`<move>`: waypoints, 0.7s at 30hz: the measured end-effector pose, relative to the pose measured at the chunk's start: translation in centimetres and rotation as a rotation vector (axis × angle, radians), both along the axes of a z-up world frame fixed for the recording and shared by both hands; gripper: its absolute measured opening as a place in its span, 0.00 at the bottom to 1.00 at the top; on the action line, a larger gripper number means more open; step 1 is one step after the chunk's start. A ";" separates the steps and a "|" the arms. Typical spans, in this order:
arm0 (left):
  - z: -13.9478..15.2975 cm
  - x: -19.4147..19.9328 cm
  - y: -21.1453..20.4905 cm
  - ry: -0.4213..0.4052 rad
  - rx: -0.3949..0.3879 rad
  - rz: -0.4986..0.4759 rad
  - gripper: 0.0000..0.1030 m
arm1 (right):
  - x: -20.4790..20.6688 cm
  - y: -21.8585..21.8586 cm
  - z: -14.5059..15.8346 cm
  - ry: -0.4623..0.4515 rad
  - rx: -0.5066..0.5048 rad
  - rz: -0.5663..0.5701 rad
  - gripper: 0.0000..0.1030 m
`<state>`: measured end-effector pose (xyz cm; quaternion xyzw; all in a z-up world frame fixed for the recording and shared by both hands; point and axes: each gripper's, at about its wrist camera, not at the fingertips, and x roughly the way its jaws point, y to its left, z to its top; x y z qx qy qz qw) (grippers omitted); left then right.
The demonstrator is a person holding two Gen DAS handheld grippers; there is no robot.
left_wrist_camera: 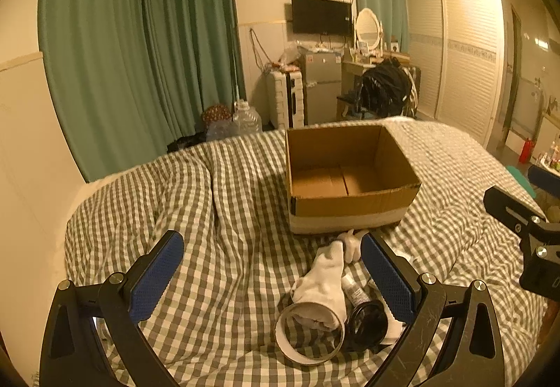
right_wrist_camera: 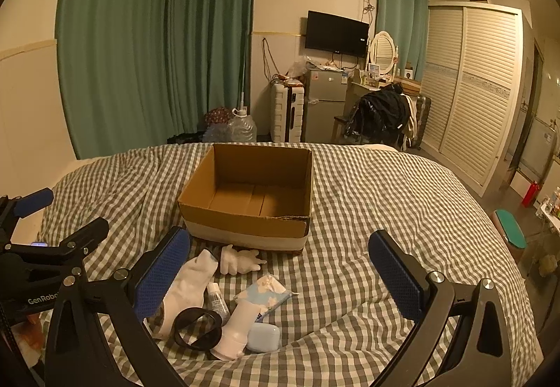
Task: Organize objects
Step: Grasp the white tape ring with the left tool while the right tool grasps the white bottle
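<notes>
An open, empty cardboard box [left_wrist_camera: 350, 177] [right_wrist_camera: 250, 194] stands on the checked bed cover. In front of it lies a small pile: a white sock [left_wrist_camera: 323, 276] [right_wrist_camera: 187, 285], a tape ring [left_wrist_camera: 308, 334], a black ring-shaped item [left_wrist_camera: 365, 320] [right_wrist_camera: 197, 322], a small bottle [left_wrist_camera: 353, 289] [right_wrist_camera: 217, 299], a white figurine [right_wrist_camera: 239, 259], a tissue pack [right_wrist_camera: 267, 292], a white bottle [right_wrist_camera: 236, 324] and a pale blue case [right_wrist_camera: 264, 336]. My left gripper [left_wrist_camera: 271, 259] is open above the bed, just left of the pile. My right gripper [right_wrist_camera: 280, 257] is open over the pile's right side. Both are empty.
The bed cover [right_wrist_camera: 385, 212] is rumpled, with a raised fold [left_wrist_camera: 196, 184] to the left of the box. Beyond the bed stand green curtains [right_wrist_camera: 157, 36], a suitcase, a small fridge [right_wrist_camera: 323, 110], a chair with dark clothes and a wardrobe [right_wrist_camera: 479, 85].
</notes>
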<state>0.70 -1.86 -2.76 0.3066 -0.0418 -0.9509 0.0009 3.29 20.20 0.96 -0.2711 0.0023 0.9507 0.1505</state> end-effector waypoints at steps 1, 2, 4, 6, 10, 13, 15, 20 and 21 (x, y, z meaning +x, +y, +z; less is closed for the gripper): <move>-0.6 -0.3 0.0 -0.019 0.001 -0.002 1.00 | -0.2 0.1 -0.2 -0.008 0.000 -0.001 1.00; -1.0 -0.5 -0.1 -0.034 0.000 -0.001 1.00 | -0.4 0.1 -0.6 -0.019 -0.001 -0.004 1.00; -2.1 -0.9 -0.1 -0.065 0.002 -0.006 1.00 | -0.9 0.4 -1.5 -0.044 -0.009 -0.009 1.00; -3.1 -1.2 0.0 -0.095 0.004 -0.014 1.00 | -1.4 0.8 -2.5 -0.070 -0.021 -0.014 1.00; -5.6 -1.7 0.5 -0.164 0.006 -0.053 1.00 | -2.3 1.3 -4.2 -0.119 -0.030 -0.026 1.00; -7.8 -1.9 0.9 -0.219 -0.005 -0.071 1.00 | -2.9 1.6 -5.7 -0.157 -0.041 -0.031 1.00; -9.3 -2.4 1.0 -0.266 -0.001 -0.077 1.00 | -3.4 1.9 -7.2 -0.190 -0.059 -0.032 0.99; -11.6 -3.2 1.0 -0.344 0.016 -0.106 1.00 | -4.7 2.0 -10.2 -0.259 -0.112 -0.033 0.95; -11.8 -3.3 0.9 -0.353 0.022 -0.103 1.00 | -5.1 1.9 -10.8 -0.279 -0.122 -0.028 0.94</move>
